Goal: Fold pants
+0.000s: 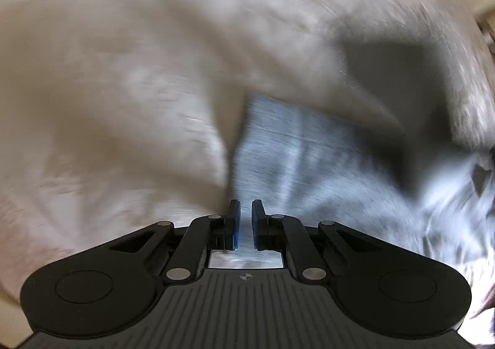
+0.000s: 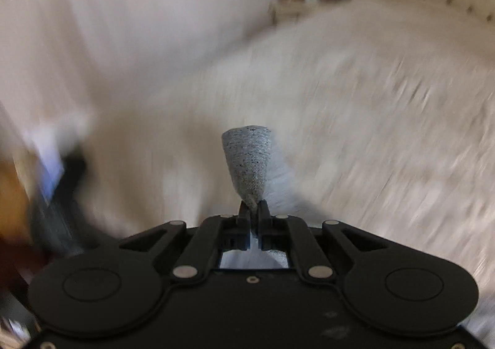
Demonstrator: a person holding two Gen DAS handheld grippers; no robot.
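**Both tongs pinching grey pants over the bed**

Left wrist view: the left gripper [image 1: 246, 223] has its blue-padded jaws nearly together, clamped on the light grey-blue knit pants [image 1: 309, 157], which spread ahead and to the right over a cream, fuzzy bedspread [image 1: 108, 86].

Right wrist view: the right gripper [image 2: 255, 219] is pinched on a fold of the pants [image 2: 249, 160] standing up just beyond its tips. The bedspread [image 2: 371, 101] lies beyond.

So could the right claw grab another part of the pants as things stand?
Probably not: the right claw is already shut on a fold of the pants, so it would have to let go first.
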